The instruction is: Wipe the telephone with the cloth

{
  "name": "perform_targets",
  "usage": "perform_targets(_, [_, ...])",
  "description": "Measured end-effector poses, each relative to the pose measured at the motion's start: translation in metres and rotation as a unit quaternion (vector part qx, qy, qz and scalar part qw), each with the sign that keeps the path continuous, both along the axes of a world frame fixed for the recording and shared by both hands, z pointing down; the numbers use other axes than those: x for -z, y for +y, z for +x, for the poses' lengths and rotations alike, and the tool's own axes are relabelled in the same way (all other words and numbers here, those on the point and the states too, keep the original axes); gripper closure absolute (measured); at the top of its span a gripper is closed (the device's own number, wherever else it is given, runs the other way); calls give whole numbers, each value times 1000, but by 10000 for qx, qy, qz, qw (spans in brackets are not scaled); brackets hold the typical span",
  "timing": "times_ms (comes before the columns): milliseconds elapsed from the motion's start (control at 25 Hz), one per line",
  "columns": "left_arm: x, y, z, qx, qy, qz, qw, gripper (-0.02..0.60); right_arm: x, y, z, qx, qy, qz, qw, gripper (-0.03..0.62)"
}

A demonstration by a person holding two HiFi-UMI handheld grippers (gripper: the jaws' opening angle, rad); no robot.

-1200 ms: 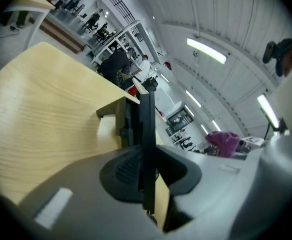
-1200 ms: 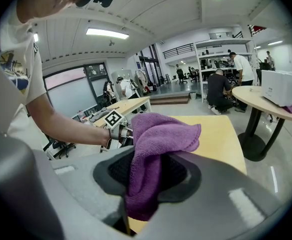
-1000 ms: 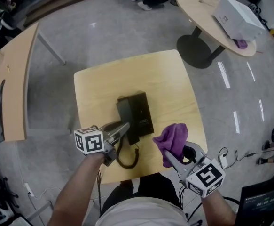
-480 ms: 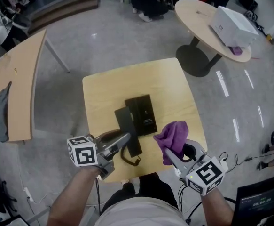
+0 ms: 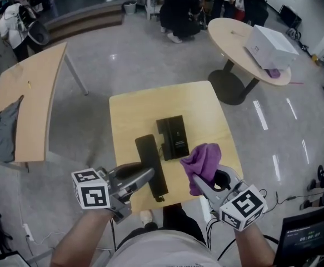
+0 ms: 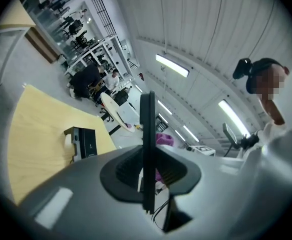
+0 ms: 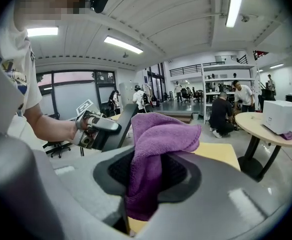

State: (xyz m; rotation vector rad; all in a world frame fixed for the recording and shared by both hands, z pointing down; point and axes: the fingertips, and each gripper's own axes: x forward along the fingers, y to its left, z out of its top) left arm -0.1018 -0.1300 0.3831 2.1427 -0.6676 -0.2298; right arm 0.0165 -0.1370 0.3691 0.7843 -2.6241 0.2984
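Observation:
The black telephone base (image 5: 173, 138) lies in the middle of the small square wooden table (image 5: 134, 115). Its long black handset (image 5: 150, 166) is lifted off the base, and my left gripper (image 5: 146, 177) is shut on its near end. In the left gripper view the handset (image 6: 147, 129) stands edge-on between the jaws, with the base (image 6: 83, 142) beyond on the table. My right gripper (image 5: 204, 186) is shut on a bunched purple cloth (image 5: 202, 161), held above the table's near right corner, right of the handset. The cloth (image 7: 158, 139) fills the right gripper view.
A round table (image 5: 237, 32) with a white box (image 5: 270, 46) stands at the back right. A wooden desk (image 5: 34, 93) with a grey cloth (image 5: 5, 129) is at the left. People (image 5: 178, 4) are at the far end. A monitor (image 5: 306, 238) sits at the lower right.
The left gripper has lifted the handset off the base and drawn it up and toward me. The right gripper has risen slightly with the cloth. The base stays on the table.

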Motion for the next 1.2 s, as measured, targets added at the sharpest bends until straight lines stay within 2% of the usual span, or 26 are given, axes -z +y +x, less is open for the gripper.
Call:
perform_targets(280, [7,45,-6,-15,-123,90,9999,495,46,39,-44,394,-354,218,9984,480])
perform_targets(560, [5,74,-7,-174,-200,197,9995,495,84,58,-103,810,-397,637,9939,480])
perform_targets(880, [-3,73,5,-241,-291,229,9990,495,77,50,-110,831,-243,685,9939,480])
perform_targets(1200, [15,58,4,-195,-61,326,9993,495,52,62,-101,779,-109,383,9962,480])
